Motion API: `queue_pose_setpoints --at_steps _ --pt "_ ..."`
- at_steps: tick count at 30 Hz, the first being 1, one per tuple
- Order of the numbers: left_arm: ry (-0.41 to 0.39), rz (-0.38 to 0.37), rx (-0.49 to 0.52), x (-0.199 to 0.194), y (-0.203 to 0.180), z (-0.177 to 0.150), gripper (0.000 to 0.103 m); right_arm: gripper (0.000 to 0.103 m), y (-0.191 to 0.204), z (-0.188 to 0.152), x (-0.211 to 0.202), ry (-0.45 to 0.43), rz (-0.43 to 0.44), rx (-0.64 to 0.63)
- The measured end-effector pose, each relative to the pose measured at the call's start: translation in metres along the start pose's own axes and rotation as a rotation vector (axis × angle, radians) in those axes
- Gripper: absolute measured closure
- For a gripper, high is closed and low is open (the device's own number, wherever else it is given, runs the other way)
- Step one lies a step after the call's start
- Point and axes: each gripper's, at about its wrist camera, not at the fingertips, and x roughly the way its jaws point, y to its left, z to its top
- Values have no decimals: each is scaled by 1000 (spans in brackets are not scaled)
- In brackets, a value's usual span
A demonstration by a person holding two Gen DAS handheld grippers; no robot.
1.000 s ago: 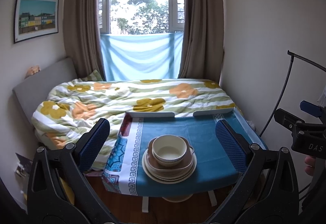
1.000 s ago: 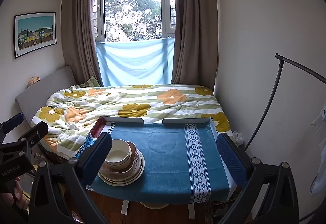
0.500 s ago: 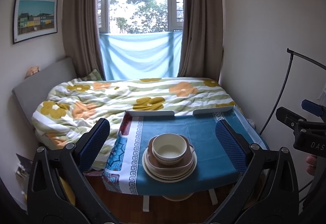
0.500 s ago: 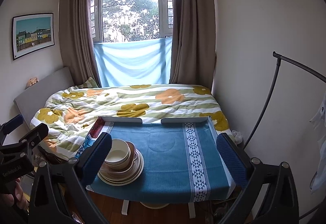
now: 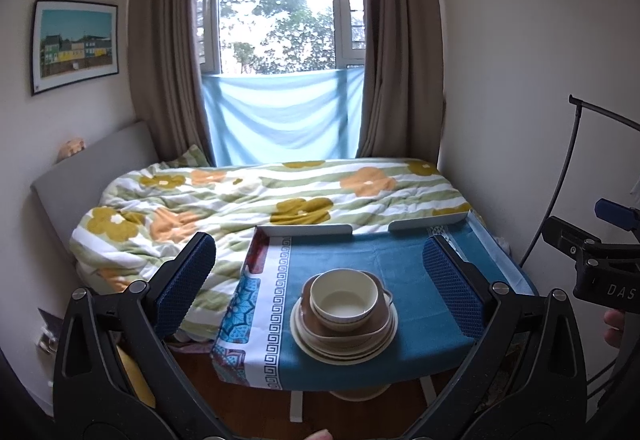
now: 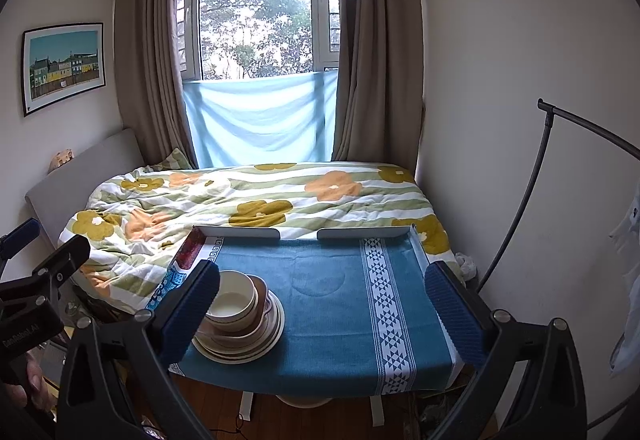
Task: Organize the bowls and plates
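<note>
A stack of dishes stands near the front left of a small table with a blue cloth (image 5: 404, 252): a cream bowl (image 5: 344, 298) on top, a brown bowl (image 5: 378, 324) under it, and cream plates (image 5: 308, 340) below. In the right wrist view the cream bowl (image 6: 234, 302) and the plates (image 6: 256, 346) sit at the left, partly behind the left finger. My left gripper (image 5: 320, 290) is open and empty, held back from the table with the stack between its fingers in view. My right gripper (image 6: 320, 312) is open and empty, facing the cloth (image 6: 340, 304) to the right of the stack.
The table has a raised white rim (image 6: 240, 232) at its far edge. A bed with a flowered quilt (image 5: 240, 200) lies behind it. A black curved stand (image 6: 532, 192) rises by the right wall. Wooden floor (image 5: 248, 400) lies below.
Both views have shifted only slightly; the table and stack sit a touch closer and lower. The dishes have not moved and both grippers stay open.
</note>
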Motion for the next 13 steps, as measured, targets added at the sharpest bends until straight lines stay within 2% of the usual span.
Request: queue_pose_setpoints --at_steps 5,13 --pt "-6 30 9 4 3 0 0 1 1 1 5 5 -2 1" --pt "-16 25 14 21 11 4 0 1 10 6 22 18 -9 -1"
